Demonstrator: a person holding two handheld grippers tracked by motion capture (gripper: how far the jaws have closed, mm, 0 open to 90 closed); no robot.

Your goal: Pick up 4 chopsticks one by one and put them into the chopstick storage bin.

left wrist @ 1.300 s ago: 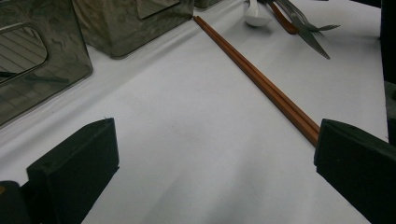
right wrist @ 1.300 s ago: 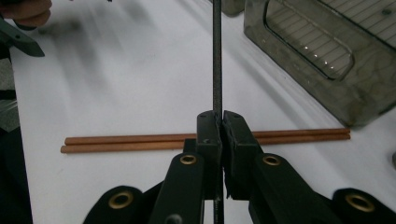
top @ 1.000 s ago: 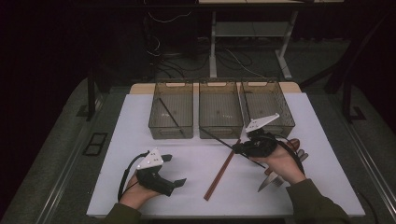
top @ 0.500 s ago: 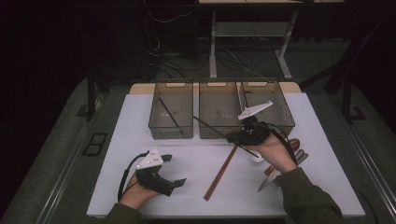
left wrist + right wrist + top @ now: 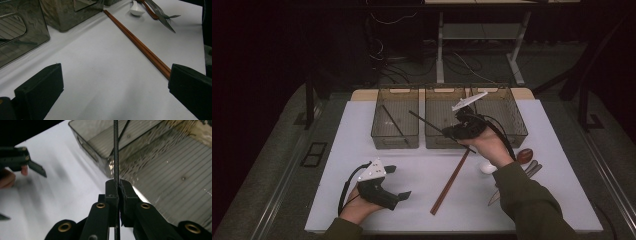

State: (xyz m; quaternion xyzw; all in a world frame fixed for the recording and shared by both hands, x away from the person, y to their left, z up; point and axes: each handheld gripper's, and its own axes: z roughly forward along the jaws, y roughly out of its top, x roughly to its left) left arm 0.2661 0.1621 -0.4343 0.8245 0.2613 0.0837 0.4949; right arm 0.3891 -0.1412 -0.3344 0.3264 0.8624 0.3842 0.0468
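Pinching a black chopstick (image 5: pixel 116 150), the right gripper (image 5: pixel 119 185) hovers by the middle bin (image 5: pixel 447 140); left gripper (image 5: pixel 112 85) gapes empty

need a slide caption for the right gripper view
Right claw shut on a black chopstick, held above the smoky clear bins.

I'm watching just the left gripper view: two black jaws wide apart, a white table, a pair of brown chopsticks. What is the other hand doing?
Observer: The right gripper is shut on a thin black chopstick, held in the air in front of the bins.
Operator: Which bin is it near?
Observer: In the high view the stick's far end crosses the middle bin and points toward the left bin.
Operator: Anything in those bins?
Observer: A matching black stick lies slanted in the left bin.
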